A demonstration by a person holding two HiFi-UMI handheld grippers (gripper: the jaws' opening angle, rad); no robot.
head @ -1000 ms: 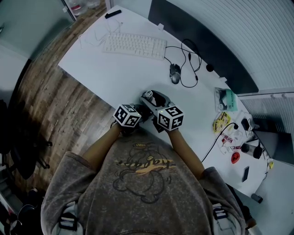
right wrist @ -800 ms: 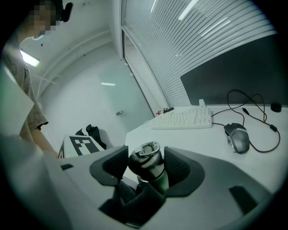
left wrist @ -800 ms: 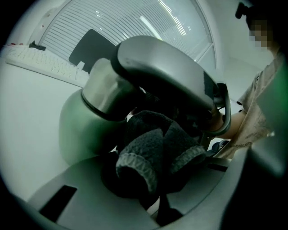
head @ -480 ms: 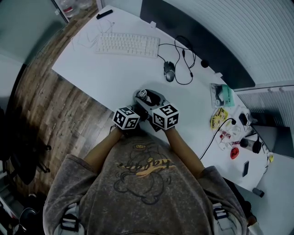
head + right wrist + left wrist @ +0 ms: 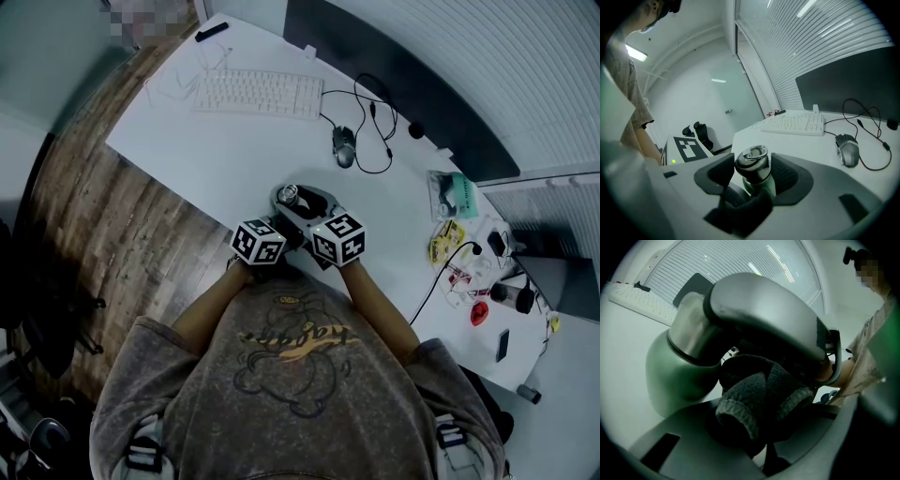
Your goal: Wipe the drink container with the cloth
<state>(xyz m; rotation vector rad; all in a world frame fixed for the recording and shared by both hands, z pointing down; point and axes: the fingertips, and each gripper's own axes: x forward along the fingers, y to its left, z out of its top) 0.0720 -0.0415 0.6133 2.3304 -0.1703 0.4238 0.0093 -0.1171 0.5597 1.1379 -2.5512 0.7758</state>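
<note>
The drink container [image 5: 289,195], a green metal can with a silver top, stands between the jaws of my right gripper [image 5: 309,208] near the desk's front edge. In the right gripper view the container [image 5: 753,165] sits between both black pads, and the jaws are closing on it. My left gripper [image 5: 284,225] is shut on a dark knitted cloth [image 5: 759,399]. The cloth presses against the lower side of the container [image 5: 670,376]. From the right gripper view the cloth [image 5: 743,206] is bunched just below the container.
On the white desk [image 5: 216,159], a white keyboard [image 5: 248,94] lies at the far left and a mouse [image 5: 343,156] with looping cables behind the container. A dark monitor [image 5: 403,84] spans the back. Small packets and cables [image 5: 459,248] lie at the right. Wooden floor [image 5: 103,234] lies left.
Both grippers stay together on the container at the same spot on the desk. Only the head view has shifted a little.
</note>
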